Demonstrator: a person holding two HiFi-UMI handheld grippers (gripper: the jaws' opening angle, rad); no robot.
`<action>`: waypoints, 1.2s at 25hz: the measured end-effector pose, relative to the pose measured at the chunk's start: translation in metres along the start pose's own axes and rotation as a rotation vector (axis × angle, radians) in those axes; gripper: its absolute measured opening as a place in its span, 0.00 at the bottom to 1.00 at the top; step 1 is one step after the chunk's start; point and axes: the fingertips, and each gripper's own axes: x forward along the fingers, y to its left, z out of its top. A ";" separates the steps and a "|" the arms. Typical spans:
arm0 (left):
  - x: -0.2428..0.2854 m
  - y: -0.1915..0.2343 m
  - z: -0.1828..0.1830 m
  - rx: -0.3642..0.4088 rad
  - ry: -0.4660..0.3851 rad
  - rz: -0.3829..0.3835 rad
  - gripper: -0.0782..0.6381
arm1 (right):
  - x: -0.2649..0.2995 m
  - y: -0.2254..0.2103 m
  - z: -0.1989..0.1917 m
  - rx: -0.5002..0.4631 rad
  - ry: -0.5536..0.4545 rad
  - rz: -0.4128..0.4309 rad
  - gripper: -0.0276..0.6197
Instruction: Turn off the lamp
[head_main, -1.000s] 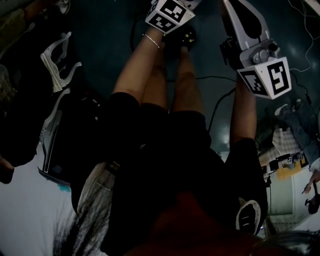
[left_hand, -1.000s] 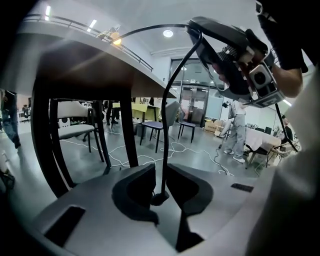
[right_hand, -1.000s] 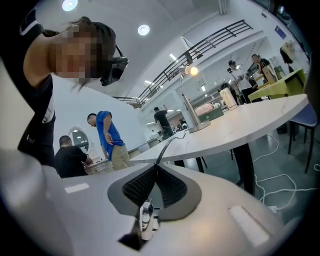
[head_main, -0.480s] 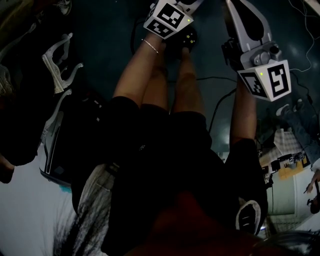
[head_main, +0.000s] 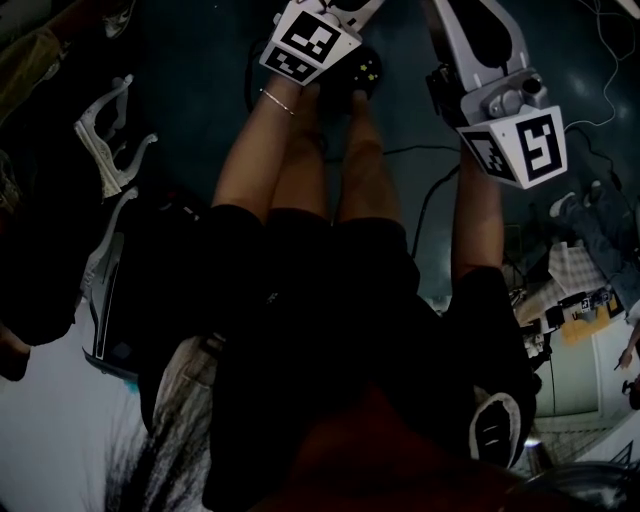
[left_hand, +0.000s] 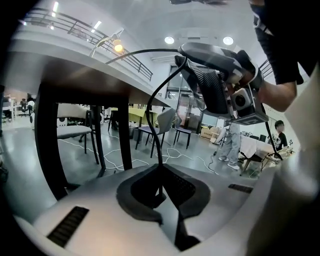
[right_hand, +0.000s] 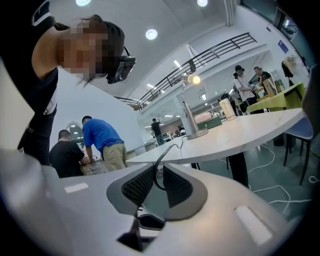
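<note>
The lamp stands on the white table, a slim metal stem on a round base, its bulb lit. In the left gripper view its glowing bulb shows above the table's dark underside. A thin black cable rises from my left gripper, which has just closed and is shut on it, and arcs over to my right gripper. My right gripper also has the cable between its pads, jaws just eased slightly wider. The head view shows only the marker cubes.
Black table legs, chairs and loose white cables on the floor lie ahead of the left gripper. Two people bend over a table at the back left; others stand far right. White frames lie on the dark floor.
In the head view both marker cubes have slid a little to the left, the left one more. The cable hold and the lit lamp cannot be compared from earlier frames.
</note>
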 end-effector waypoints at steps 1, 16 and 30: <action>-0.001 0.000 0.000 -0.010 -0.006 -0.002 0.14 | -0.001 0.001 -0.001 -0.016 -0.001 0.005 0.10; -0.031 -0.011 0.019 -0.097 -0.076 -0.052 0.14 | -0.019 -0.001 -0.013 -0.029 -0.027 0.022 0.19; -0.067 -0.022 0.058 -0.092 -0.146 -0.090 0.14 | -0.019 0.001 -0.070 -0.023 0.097 0.078 0.21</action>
